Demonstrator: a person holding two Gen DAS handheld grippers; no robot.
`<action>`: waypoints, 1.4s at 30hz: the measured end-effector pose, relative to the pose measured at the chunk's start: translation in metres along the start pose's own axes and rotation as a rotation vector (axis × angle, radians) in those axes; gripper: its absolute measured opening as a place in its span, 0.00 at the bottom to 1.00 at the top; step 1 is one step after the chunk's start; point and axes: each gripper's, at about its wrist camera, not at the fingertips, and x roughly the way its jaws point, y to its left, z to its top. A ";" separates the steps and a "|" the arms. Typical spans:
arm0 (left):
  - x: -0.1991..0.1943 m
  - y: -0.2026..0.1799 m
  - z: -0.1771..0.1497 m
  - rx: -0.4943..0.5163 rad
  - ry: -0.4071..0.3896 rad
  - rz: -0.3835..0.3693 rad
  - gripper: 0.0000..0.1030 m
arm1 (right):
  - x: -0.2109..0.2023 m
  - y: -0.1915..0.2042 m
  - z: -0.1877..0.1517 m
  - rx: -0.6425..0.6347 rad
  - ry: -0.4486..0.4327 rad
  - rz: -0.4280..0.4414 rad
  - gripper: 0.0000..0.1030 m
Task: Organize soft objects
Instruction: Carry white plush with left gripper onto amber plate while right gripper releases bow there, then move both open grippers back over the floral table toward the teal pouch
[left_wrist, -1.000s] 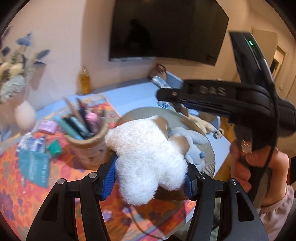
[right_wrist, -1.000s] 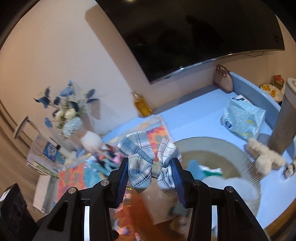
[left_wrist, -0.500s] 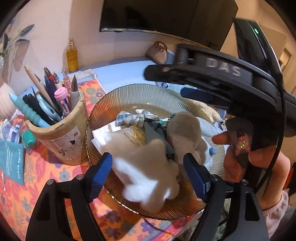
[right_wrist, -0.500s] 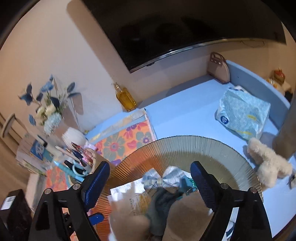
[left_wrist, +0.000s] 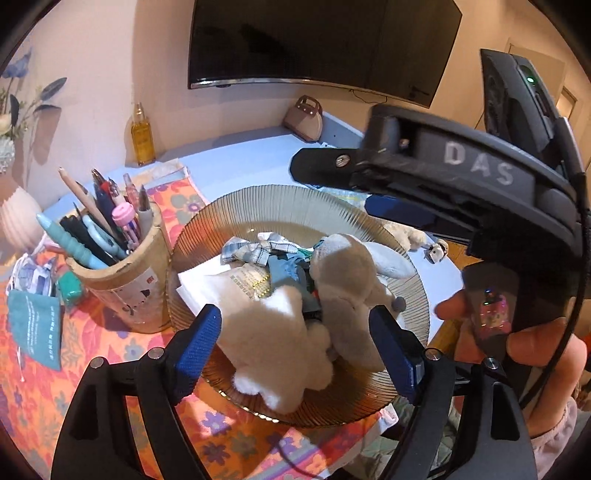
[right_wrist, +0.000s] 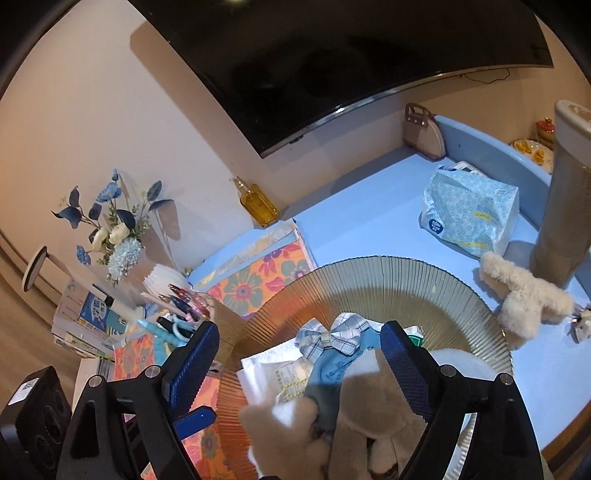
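Observation:
A ribbed amber glass plate (left_wrist: 280, 206) holds a heap of soft things. A white and beige plush toy (left_wrist: 280, 332) lies on its near side, between the fingers of my left gripper (left_wrist: 293, 321). The jaws are opening and the blue pads stand clear of the plush. A blue plaid bow (right_wrist: 334, 336) lies on the plate (right_wrist: 388, 273) beside white paper and a teal cloth. My right gripper (right_wrist: 301, 332) hovers open over it with nothing held. The plush (right_wrist: 369, 417) fills the bottom of the right wrist view.
A pen holder (left_wrist: 125, 280) full of pens stands left of the plate on a flowered mat. A fuzzy beige toy (right_wrist: 524, 299), a tissue pack (right_wrist: 469, 210) and a tall cylinder (right_wrist: 565, 206) sit at the right. An amber bottle (left_wrist: 142, 136) is by the wall.
My left gripper opened and let the plush drop onto the plate. The right gripper opened too, and the plaid bow now lies on the plate. Both grippers sank closer to the plate.

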 end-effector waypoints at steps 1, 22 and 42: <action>-0.002 0.002 0.000 -0.001 -0.004 0.001 0.79 | -0.003 0.003 0.000 0.004 -0.002 0.002 0.85; -0.105 0.252 -0.040 -0.311 -0.097 0.219 0.86 | 0.042 0.211 -0.037 -0.222 0.090 0.179 0.89; 0.002 0.303 -0.098 -0.203 0.020 0.227 0.90 | 0.204 0.217 -0.102 0.008 0.047 0.151 0.89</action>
